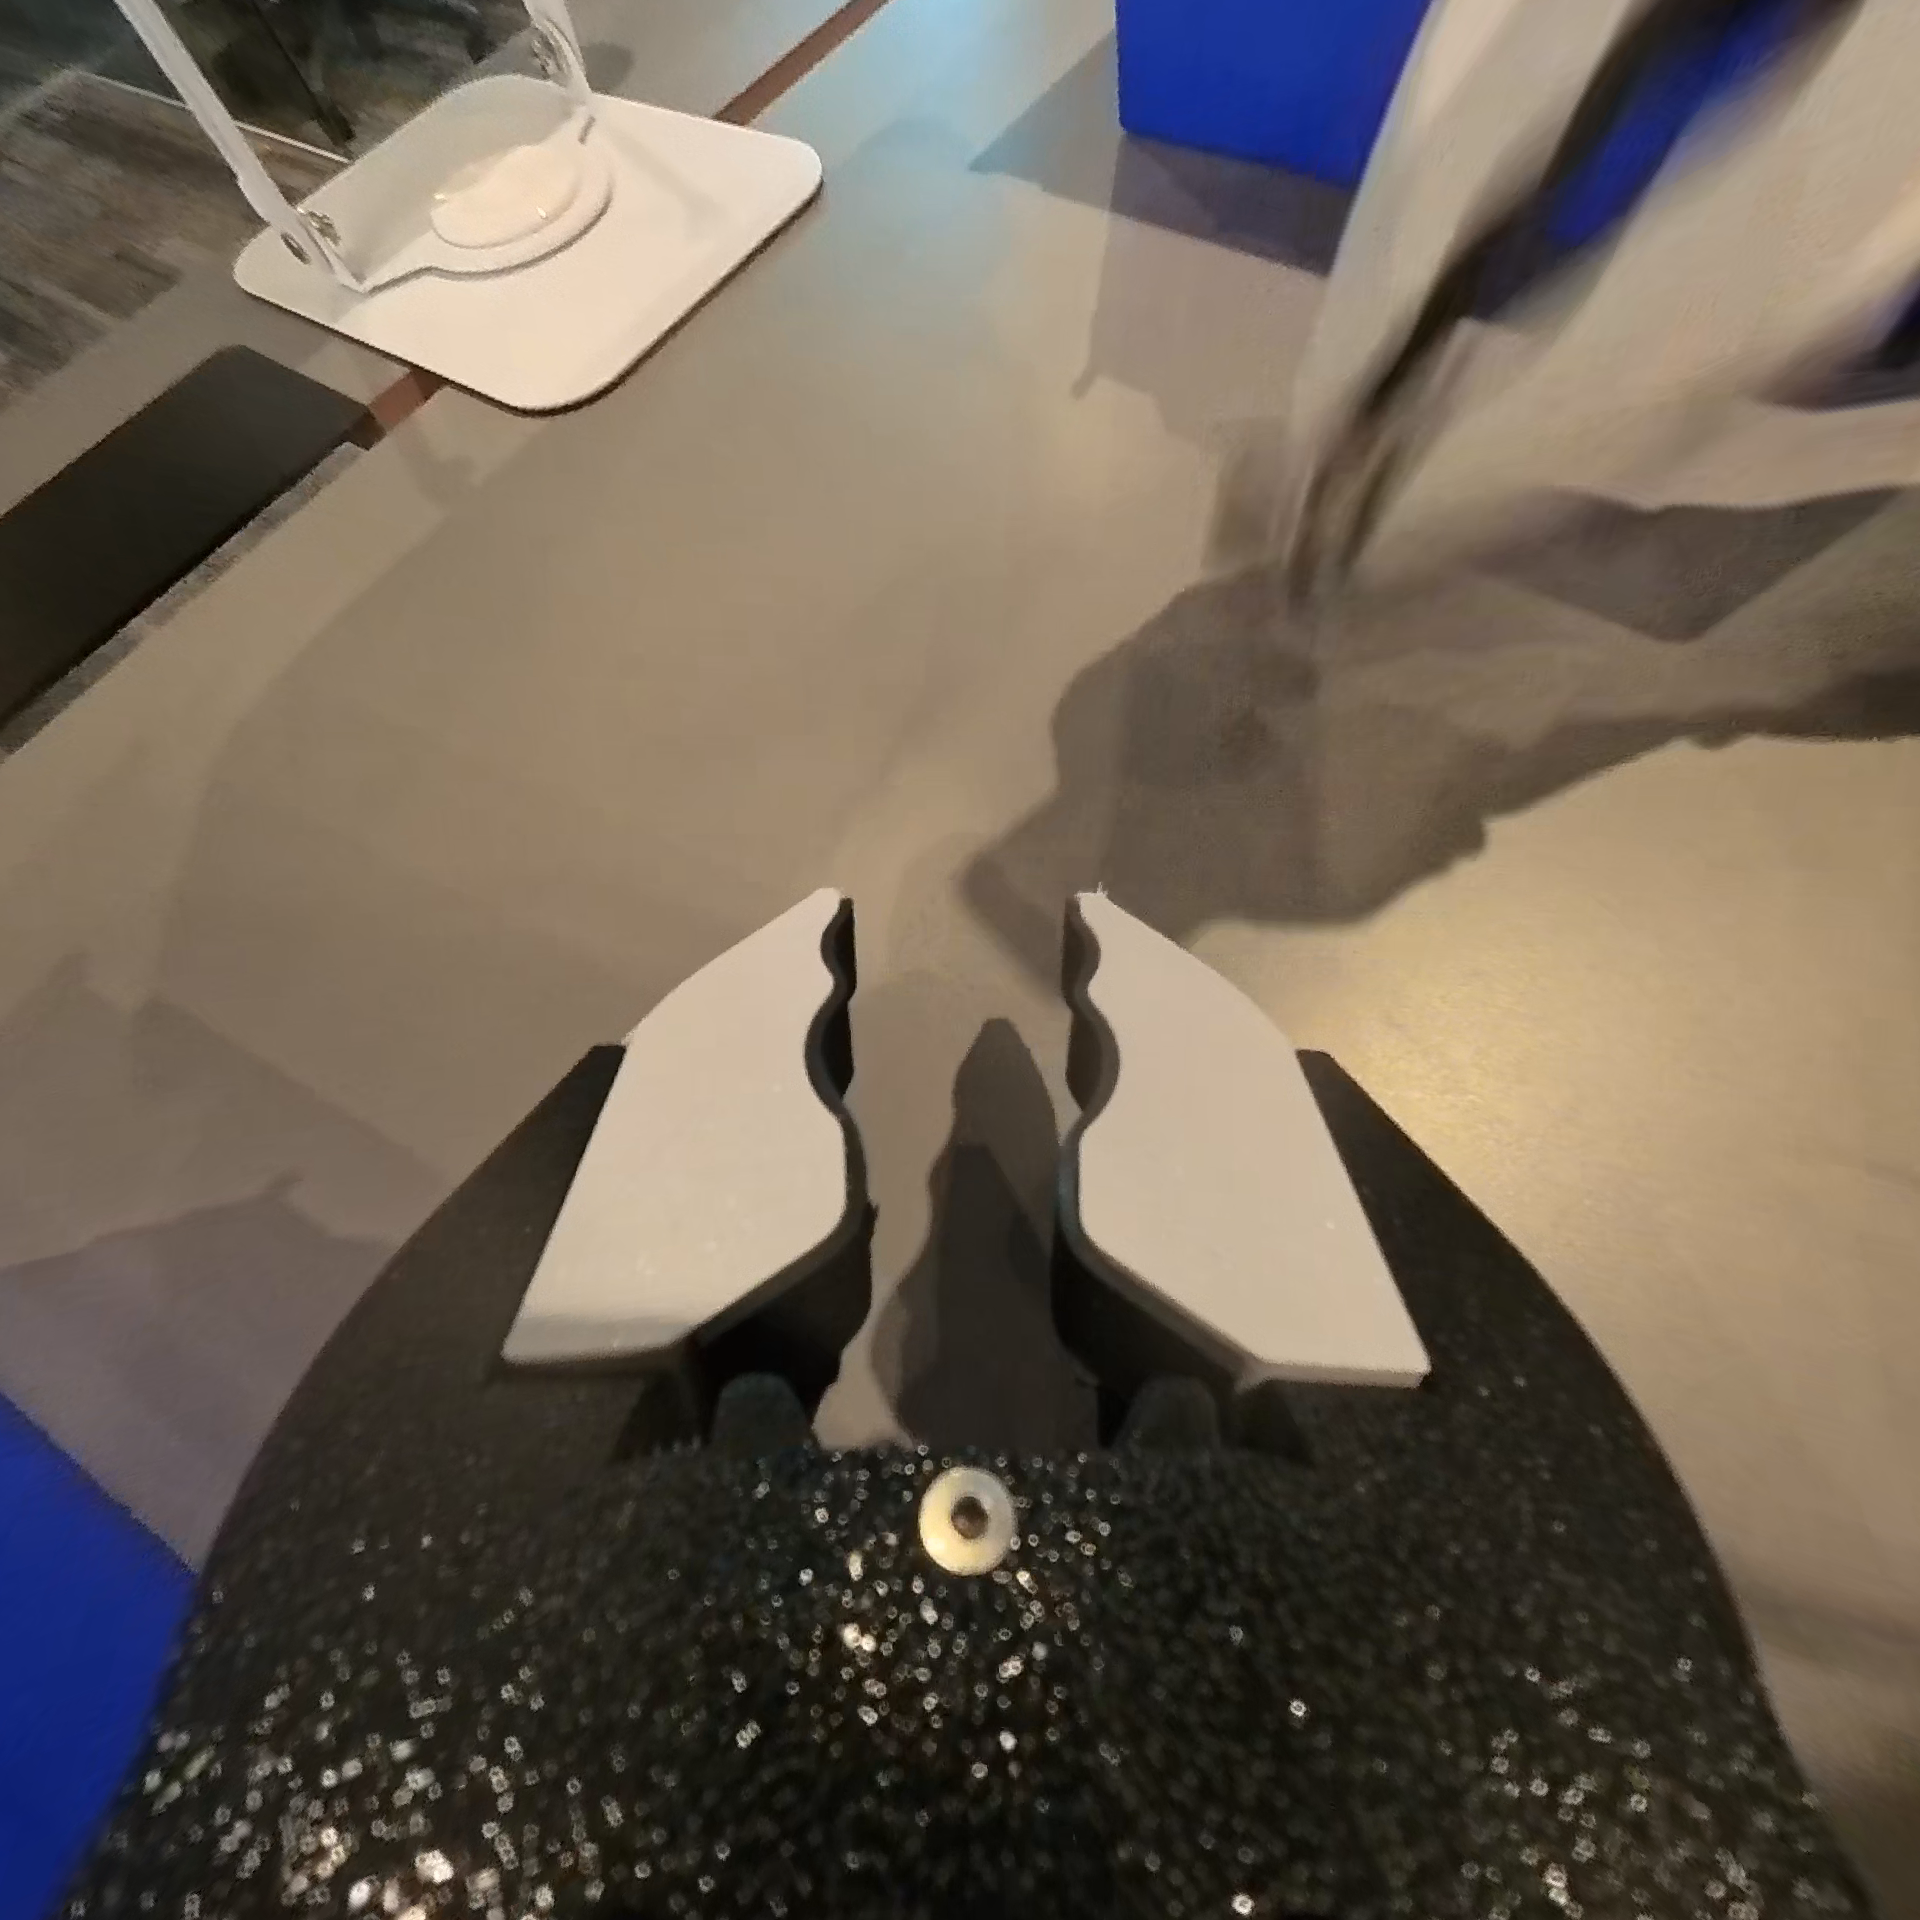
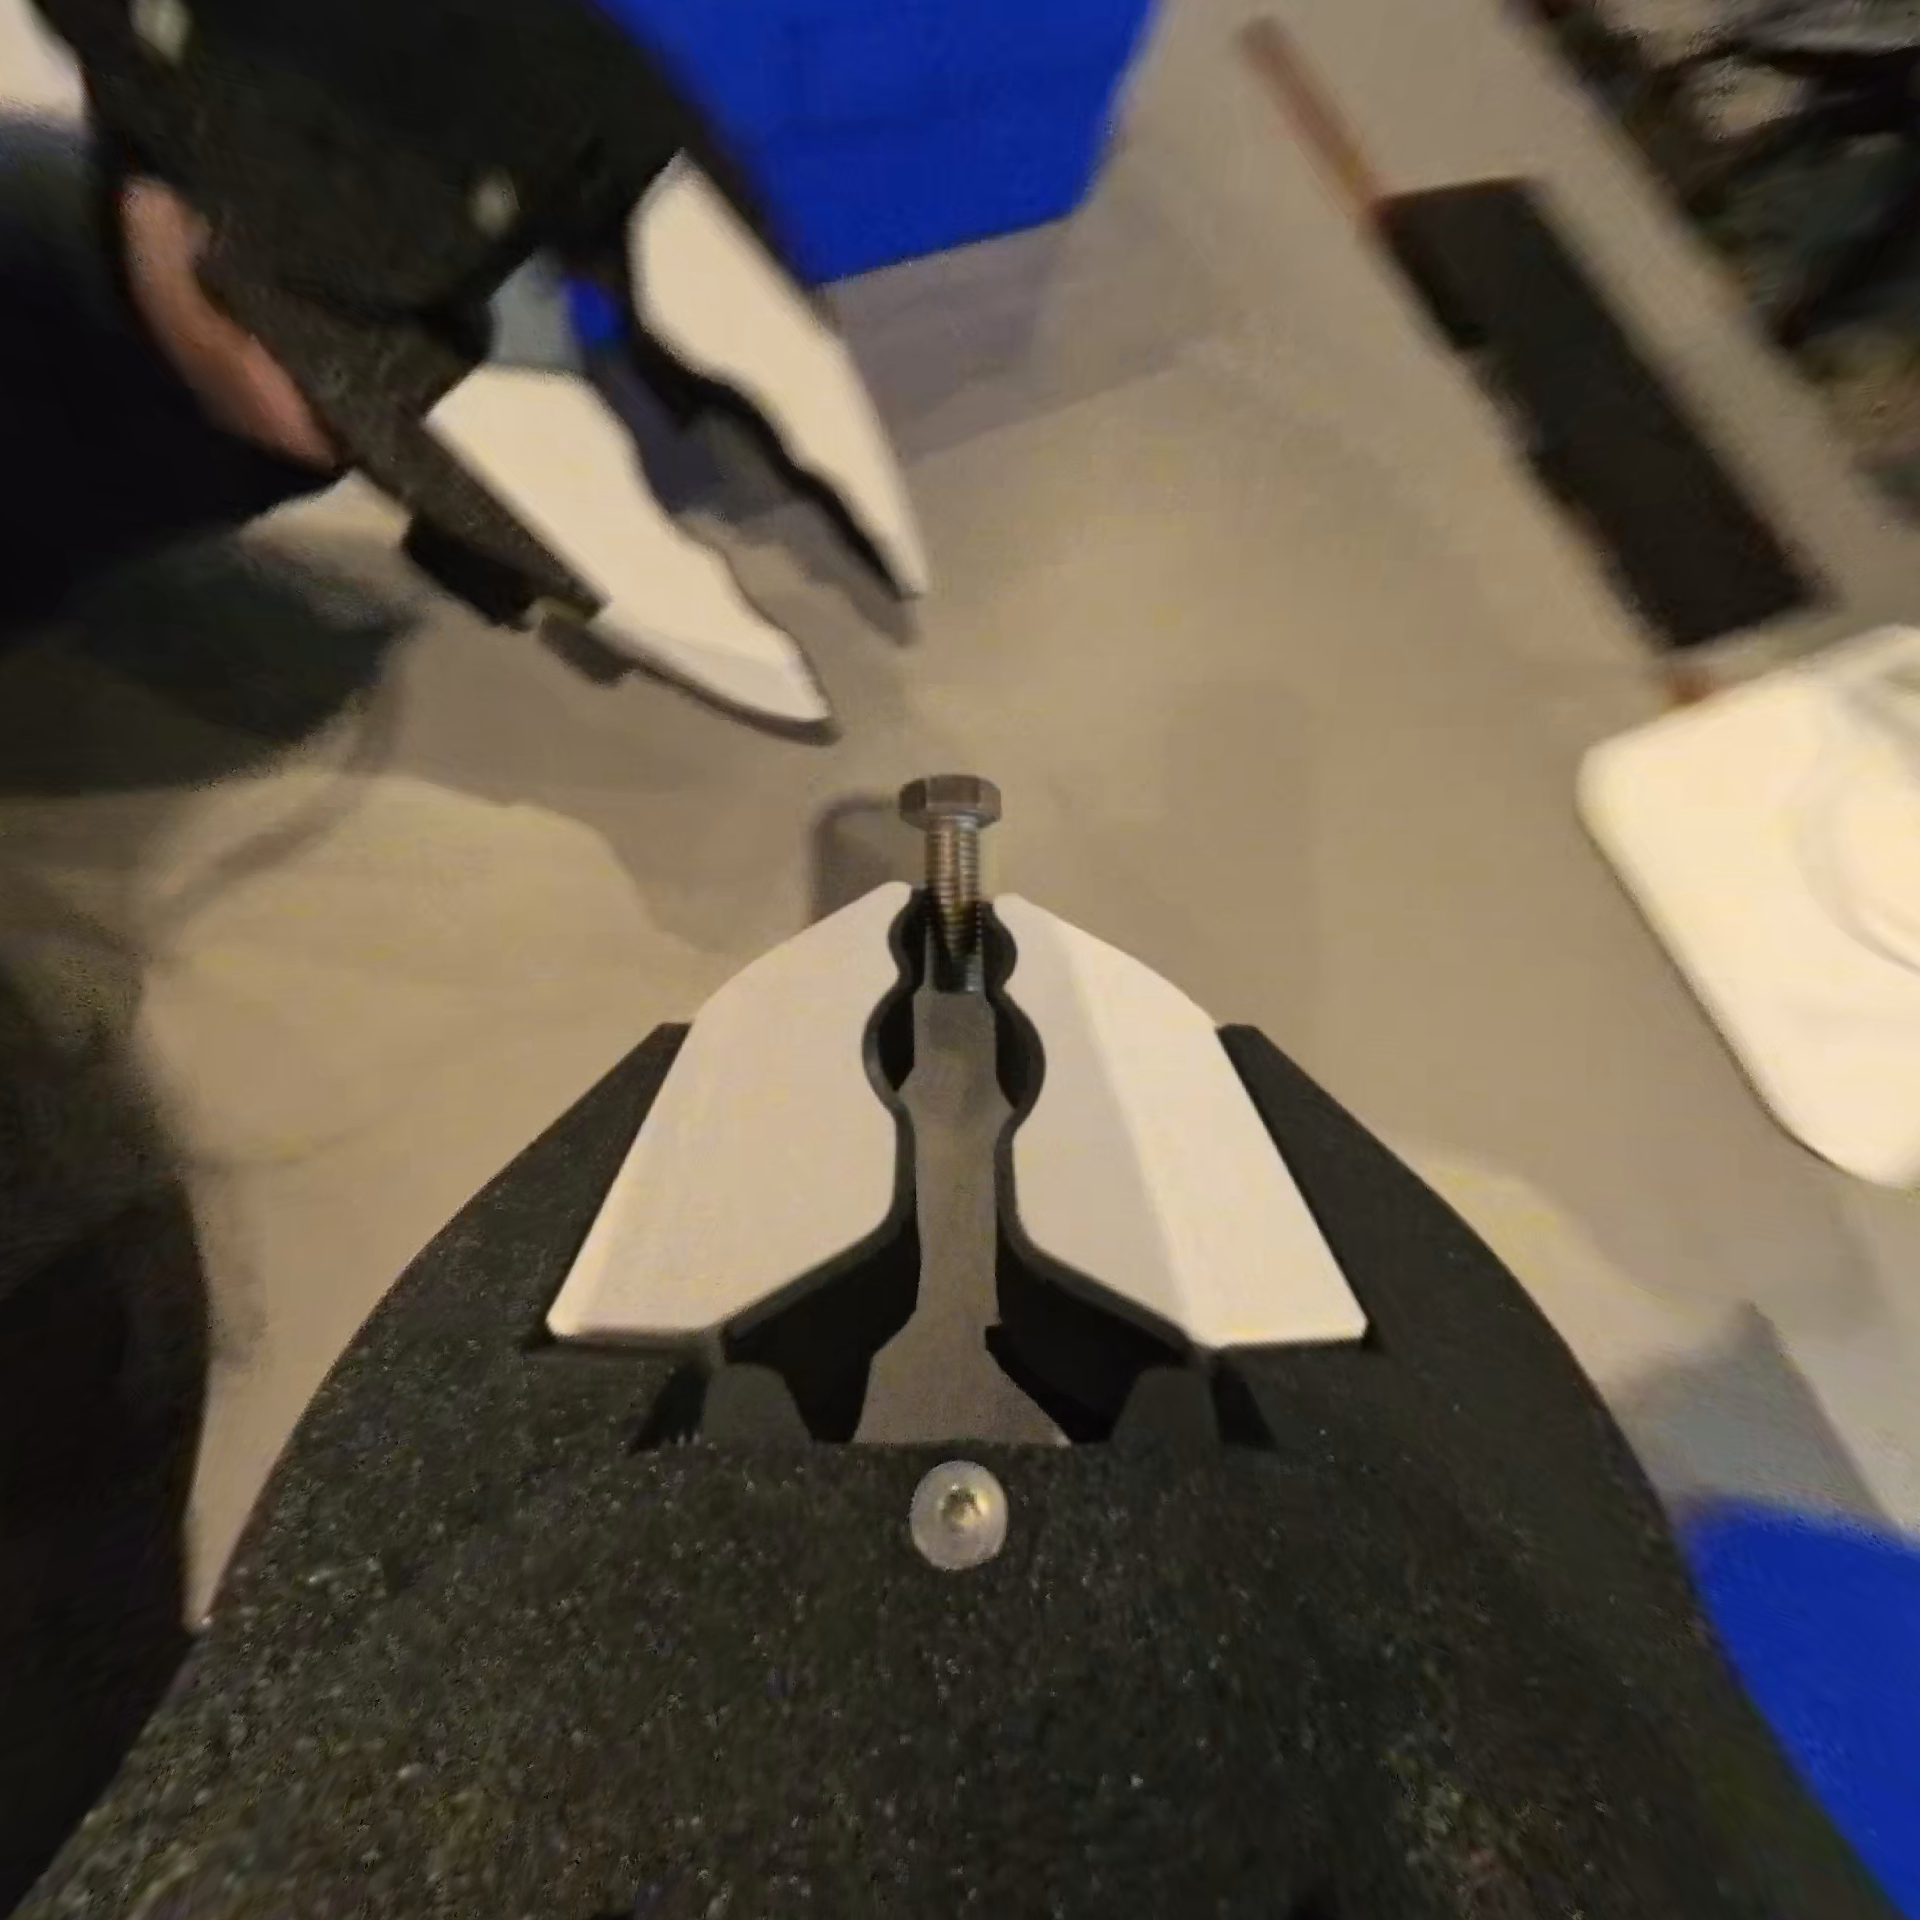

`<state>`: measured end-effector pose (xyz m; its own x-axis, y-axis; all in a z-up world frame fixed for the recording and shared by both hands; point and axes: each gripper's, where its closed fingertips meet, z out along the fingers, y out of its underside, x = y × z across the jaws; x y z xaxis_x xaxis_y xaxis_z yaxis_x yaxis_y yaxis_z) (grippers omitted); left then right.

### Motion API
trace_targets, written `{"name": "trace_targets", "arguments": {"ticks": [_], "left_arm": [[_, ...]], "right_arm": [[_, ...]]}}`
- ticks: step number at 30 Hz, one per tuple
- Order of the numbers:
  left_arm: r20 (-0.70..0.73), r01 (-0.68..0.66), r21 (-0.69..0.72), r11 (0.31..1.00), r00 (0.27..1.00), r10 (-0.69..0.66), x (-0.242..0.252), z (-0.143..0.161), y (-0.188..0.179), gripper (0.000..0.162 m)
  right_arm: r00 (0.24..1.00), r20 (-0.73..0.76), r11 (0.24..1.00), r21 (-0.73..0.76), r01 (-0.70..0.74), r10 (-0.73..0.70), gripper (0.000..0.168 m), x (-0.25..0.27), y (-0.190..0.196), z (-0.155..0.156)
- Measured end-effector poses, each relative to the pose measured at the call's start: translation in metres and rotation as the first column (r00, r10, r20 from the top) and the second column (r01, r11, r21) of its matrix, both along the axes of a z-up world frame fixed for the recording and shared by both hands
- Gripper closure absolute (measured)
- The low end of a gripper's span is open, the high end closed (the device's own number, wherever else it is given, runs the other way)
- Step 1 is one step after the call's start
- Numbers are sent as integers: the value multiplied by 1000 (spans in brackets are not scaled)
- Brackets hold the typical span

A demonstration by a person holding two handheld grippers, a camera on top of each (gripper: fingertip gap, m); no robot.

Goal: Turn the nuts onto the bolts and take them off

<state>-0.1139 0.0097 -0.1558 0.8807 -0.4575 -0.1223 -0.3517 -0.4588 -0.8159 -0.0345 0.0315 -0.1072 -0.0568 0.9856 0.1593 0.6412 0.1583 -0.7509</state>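
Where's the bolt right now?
In the right wrist view, the bolt is centre frame, its threaded end clamped in the right gripper, hex head pointing away; the open left gripper is upper left.

Grey tabletop [image 1: 623, 727], white square stand base [image 1: 540, 239], blue block [image 1: 1247, 73], black strip [image 1: 156, 520]

The lower threads of the small steel hex-head bolt [image 2: 949, 883] sit hidden between the white jaws at centre frame. At upper right of the left wrist view, the other grey-and-black gripper [image 1: 1340, 540] is smeared by motion; its jaws cannot be read there.
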Motion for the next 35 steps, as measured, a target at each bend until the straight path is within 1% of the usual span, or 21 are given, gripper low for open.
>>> {"name": "trace_targets", "arguments": {"ticks": [1, 3, 4, 6, 8, 12, 14, 16, 24, 29, 33, 35], "left_arm": [[4, -2, 1, 1000, 1000, 2, 0, 0, 0, 124], [10, 1, 1, 1000, 1000, -1, 1, 1, 0, 124], [10, 3, 2, 1000, 1000, -3, 2, 1, 0, 124], [6, 8, 2, 1000, 1000, -8, 4, 1, 1, 124], [6, 13, 0, 1000, 1000, -13, 6, -1, 1, 124], [8, 20, 1, 1000, 1000, -20, 10, -1, 2, 123], [7, 24, -2, 1000, 1000, -24, 11, -2, 2, 123], [7, 25, -6, 1000, 1000, -25, 12, -4, 2, 123], [5, 25, -20, 999, 1000, -24, 13, -9, 3, 122], [10, 16, -29, 999, 1000, -16, 11, -11, 4, 122], [11, 15, -34, 999, 1000, -15, 11, -13, 4, 122], [10, 16, -36, 999, 1000, -16, 12, -14, 4, 122]], "right_arm": [[995, -41, 996, 20, 90, -89, 159, 16, 16, 21], [954, -99, 956, 57, 289, -283, 159, 55, 56, 54], [918, -109, 917, 81, 392, -382, 159, 79, 78, 65], [830, -83, 819, 137, 557, -551, 159, 127, 122, 72], [758, -17, 747, 157, 646, -652, 159, 165, 156, 64], [674, 153, 691, 174, 702, -723, 158, 209, 199, 24], [650, 212, 683, 180, 708, -730, 158, 219, 208, 8], [649, 235, 688, 169, 706, -724, 158, 220, 211, -1], [645, 292, 701, 157, 696, -706, 158, 222, 212, -20], [649, 289, 702, 135, 700, -703, 158, 224, 213, -21], [641, 279, 691, 145, 708, -715, 157, 228, 214, -16], [638, 262, 684, 153, 714, -724, 157, 229, 212, -8]]}}
